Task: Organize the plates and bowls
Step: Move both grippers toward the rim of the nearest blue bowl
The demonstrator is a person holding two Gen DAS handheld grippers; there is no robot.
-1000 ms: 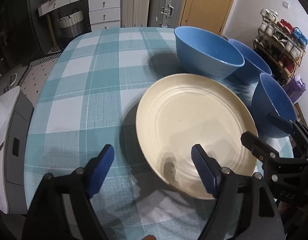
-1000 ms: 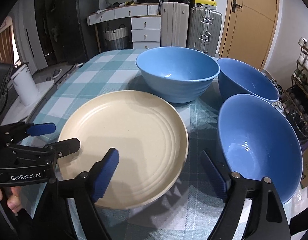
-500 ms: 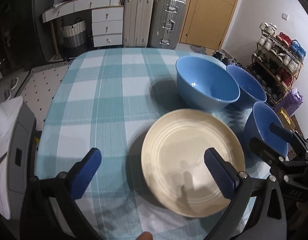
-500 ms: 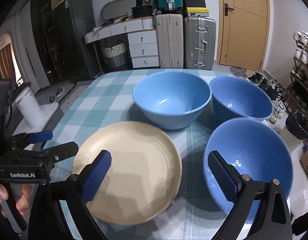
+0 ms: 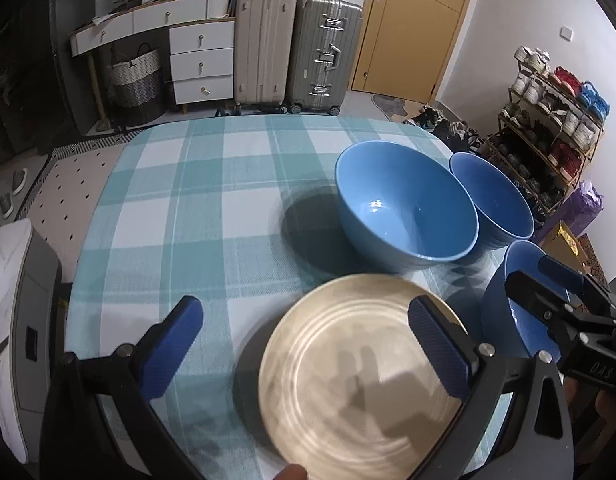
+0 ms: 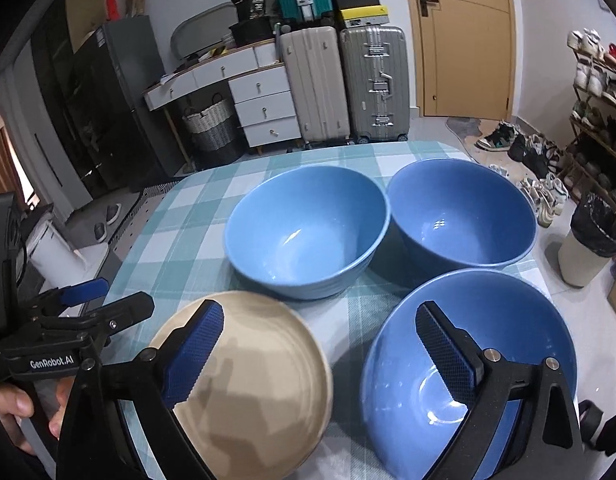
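Both the left hand-held gripper [image 5: 303, 344] and right hand-held gripper [image 6: 320, 344] are spread wide, pinching nothing, so I'd nest the near blue bowl [image 6: 504, 320] first, lowering it gently.

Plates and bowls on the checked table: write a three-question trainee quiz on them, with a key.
1. How many blue bowls stand on the tablecloth?
2. True or false: the plate is stacked inside a bowl.
3. Which dish lies under the right gripper's right-hand finger: A the plate, B the nearest bowl, C the far left bowl?

Key: 1. Three: the nearest bowl, the far left bowl and the far right bowl. 2. False; it lies alone on the cloth. 3. B. Both the right gripper and the left gripper are open and empty.
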